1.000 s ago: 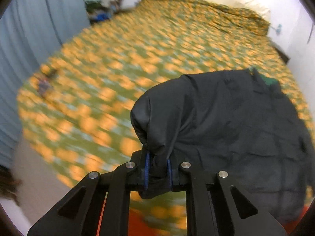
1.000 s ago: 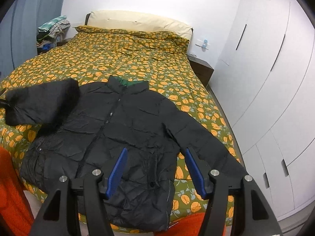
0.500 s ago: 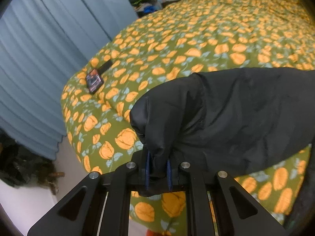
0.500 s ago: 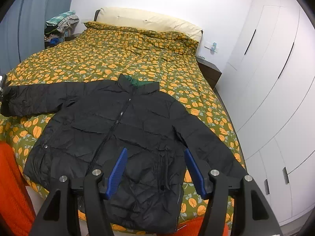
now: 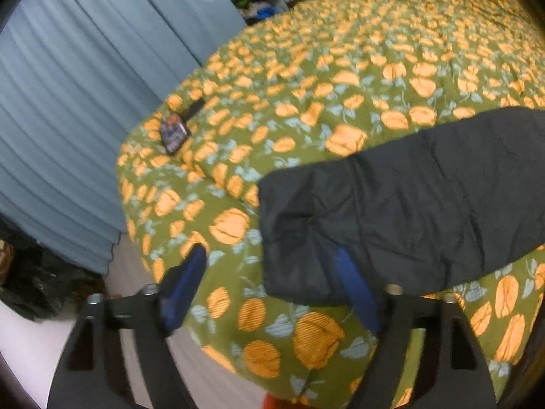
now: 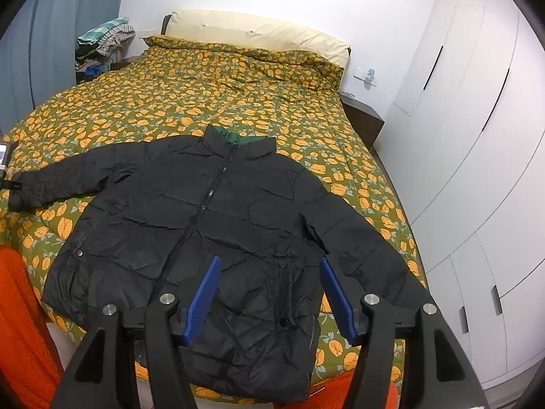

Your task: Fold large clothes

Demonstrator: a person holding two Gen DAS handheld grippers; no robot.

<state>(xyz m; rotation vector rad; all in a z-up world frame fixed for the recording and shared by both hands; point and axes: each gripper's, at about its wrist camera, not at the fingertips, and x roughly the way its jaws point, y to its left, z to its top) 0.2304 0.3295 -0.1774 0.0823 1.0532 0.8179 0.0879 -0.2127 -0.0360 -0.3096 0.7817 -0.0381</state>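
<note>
A black puffer jacket (image 6: 218, 225) lies flat, front up, zipped, on the bed with both sleeves spread out. Its left sleeve (image 5: 402, 204) lies stretched toward the bed's left edge, cuff (image 5: 293, 245) flat on the cover. My left gripper (image 5: 272, 289) is open just at the cuff end, its jaws apart with the cuff's edge between them, not clamped. My right gripper (image 6: 269, 293) is open and empty, hovering above the jacket's lower hem.
The bed (image 6: 190, 92) has a green cover with orange flowers. A small dark device with a strap (image 5: 175, 131) lies near the left edge. Blue curtains (image 5: 68, 85) hang left, a clothes pile (image 6: 102, 44) at the back left, white wardrobes (image 6: 477, 136) on the right.
My left gripper carried the sleeve out to the left, laid it flat, then opened and let go of the cuff. The right gripper stayed open and rose slightly.
</note>
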